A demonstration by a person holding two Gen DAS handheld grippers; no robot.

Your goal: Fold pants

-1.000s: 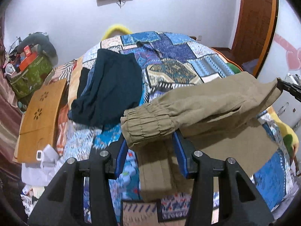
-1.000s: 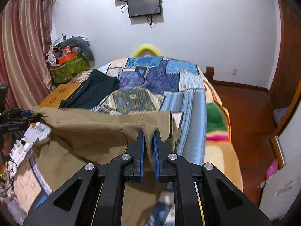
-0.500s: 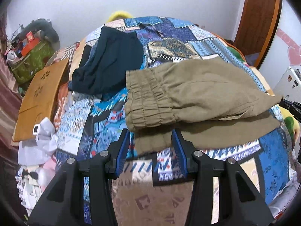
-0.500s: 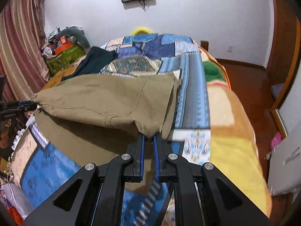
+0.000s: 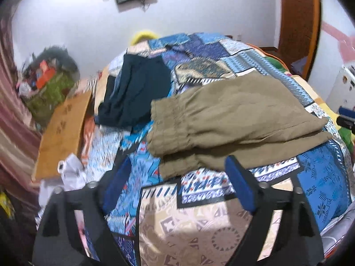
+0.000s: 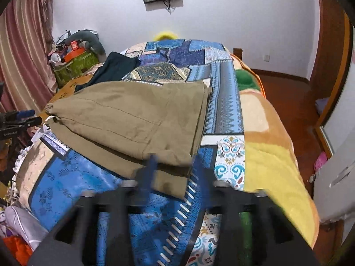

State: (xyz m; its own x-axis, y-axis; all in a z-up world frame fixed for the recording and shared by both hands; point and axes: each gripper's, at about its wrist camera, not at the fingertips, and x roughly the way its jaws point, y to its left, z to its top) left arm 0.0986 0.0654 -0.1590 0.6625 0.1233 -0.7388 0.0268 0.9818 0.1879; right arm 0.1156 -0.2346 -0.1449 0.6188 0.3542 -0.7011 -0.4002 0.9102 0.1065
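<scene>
The olive pants (image 5: 233, 119) lie folded in two on the patchwork bedspread (image 5: 199, 221), the gathered waistband to the left and the upper layer resting on the lower one. My left gripper (image 5: 177, 177) hovers at their near edge. Its jaws are opening wide and the blue pads (image 5: 239, 184) press on nothing. In the right wrist view the pants (image 6: 133, 119) spread ahead, and my right gripper (image 6: 174, 173) is blurred at their near corner. Its jaws are opening with the cloth corner loose between them. Each gripper shows at the other view's edge: right gripper (image 5: 346, 119), left gripper (image 6: 20, 119).
A dark navy garment (image 5: 135, 93) lies beyond the pants toward the bed's head. A wooden board (image 5: 64, 128) and a cluttered green bag (image 5: 51, 88) stand left of the bed. White furniture (image 6: 337, 177) and a wooden door (image 6: 330, 44) are to the right.
Both grippers have let go of the pants. The lifted half now lies flat on the lower half. Both sets of jaws have opened and drawn back toward the near edge.
</scene>
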